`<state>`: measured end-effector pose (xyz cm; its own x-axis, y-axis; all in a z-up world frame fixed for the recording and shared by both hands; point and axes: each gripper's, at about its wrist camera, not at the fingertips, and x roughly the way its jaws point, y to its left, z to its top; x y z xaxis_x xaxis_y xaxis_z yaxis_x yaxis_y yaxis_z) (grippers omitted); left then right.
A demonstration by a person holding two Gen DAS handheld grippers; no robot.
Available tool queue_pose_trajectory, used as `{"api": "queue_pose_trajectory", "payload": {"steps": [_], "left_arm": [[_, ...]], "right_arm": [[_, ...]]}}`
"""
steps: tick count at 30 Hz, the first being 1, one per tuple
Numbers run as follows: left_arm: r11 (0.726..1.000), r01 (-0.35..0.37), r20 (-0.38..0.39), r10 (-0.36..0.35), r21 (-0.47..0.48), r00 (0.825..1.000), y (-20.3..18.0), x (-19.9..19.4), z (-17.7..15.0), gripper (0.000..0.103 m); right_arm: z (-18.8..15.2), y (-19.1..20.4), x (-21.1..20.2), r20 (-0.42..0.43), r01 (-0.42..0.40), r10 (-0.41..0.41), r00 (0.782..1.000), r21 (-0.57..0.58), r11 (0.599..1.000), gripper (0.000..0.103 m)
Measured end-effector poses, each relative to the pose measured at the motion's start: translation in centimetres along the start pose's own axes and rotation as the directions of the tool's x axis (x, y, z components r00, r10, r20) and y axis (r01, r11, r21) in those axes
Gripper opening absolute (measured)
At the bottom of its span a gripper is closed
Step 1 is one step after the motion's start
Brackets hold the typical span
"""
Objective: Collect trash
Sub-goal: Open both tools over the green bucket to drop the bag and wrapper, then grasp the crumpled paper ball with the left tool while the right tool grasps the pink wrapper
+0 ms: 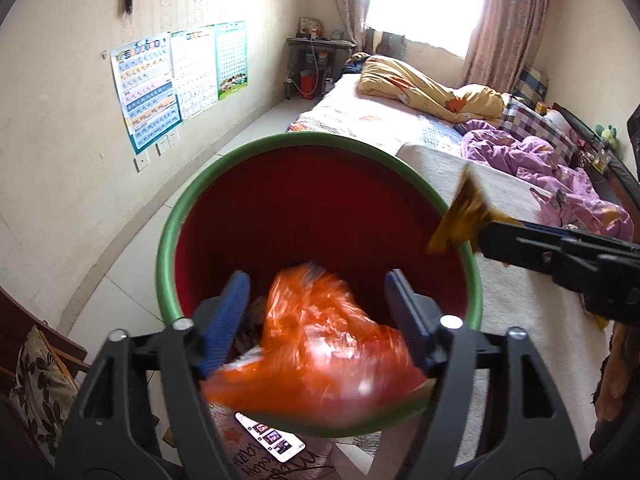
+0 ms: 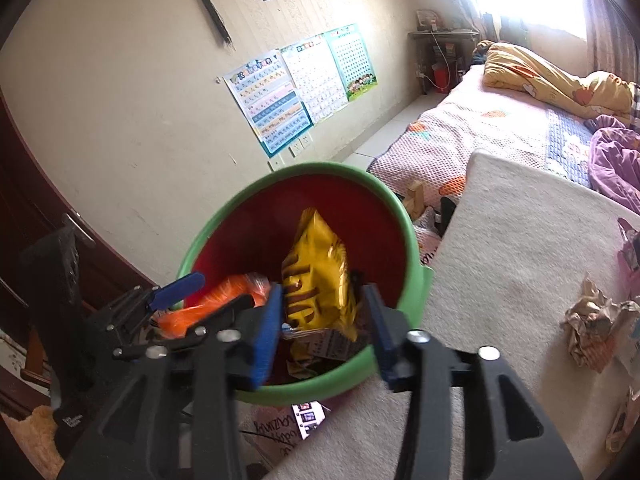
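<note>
left gripper (image 1: pixel 316 312): spread, orange bag (image 1: pixel 316 344) loose between (blurred) | right gripper (image 2: pixel 324 320): spread, yellow wrapper (image 2: pixel 320 276) at 12 o'clock, seen unpinched | red bin (image 2: pixel 416 292): beneath both

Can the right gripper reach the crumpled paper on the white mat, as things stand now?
Probably yes. The crumpled paper lies uncovered on the white mat, with bare mat between it and the right gripper, whose jaws stand open over the bin.

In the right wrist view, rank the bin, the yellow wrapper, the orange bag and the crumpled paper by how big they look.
1. Bin
2. Yellow wrapper
3. Orange bag and crumpled paper: look alike; the bag is partly hidden, so unranked.
</note>
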<state>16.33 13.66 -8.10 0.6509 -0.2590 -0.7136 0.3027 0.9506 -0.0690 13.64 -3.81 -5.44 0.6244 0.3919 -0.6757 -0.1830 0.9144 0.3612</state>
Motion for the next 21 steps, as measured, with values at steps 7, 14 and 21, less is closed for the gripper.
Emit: {"api": "queue_pose_trajectory", "payload": {"steps": [7,14,21], "left_arm": [[1.0,-0.009,0.002,0.009,-0.015,1.0,0.0,-0.5,-0.3,0.073],[1.0,0.014,0.037,-0.014,0.002,0.999,-3.0,-1.7,0.2,0.073],[0.996,0.074,0.028,-0.076,0.055,0.997,-8.9,-1.9,-0.2,0.073]], "right_arm": [[-1.3,-2.6,-2.6,0.025,0.064,-0.065,0.998,0.045,0.997,0.056],[-4.9,-11.2,-9.6,0.04,0.318,-0.328,0.944,0.157,0.935,0.057],[-8.6,-18.9,-12.8,-0.058,0.441,-0.44,0.896,0.227,0.868,0.061]]}}
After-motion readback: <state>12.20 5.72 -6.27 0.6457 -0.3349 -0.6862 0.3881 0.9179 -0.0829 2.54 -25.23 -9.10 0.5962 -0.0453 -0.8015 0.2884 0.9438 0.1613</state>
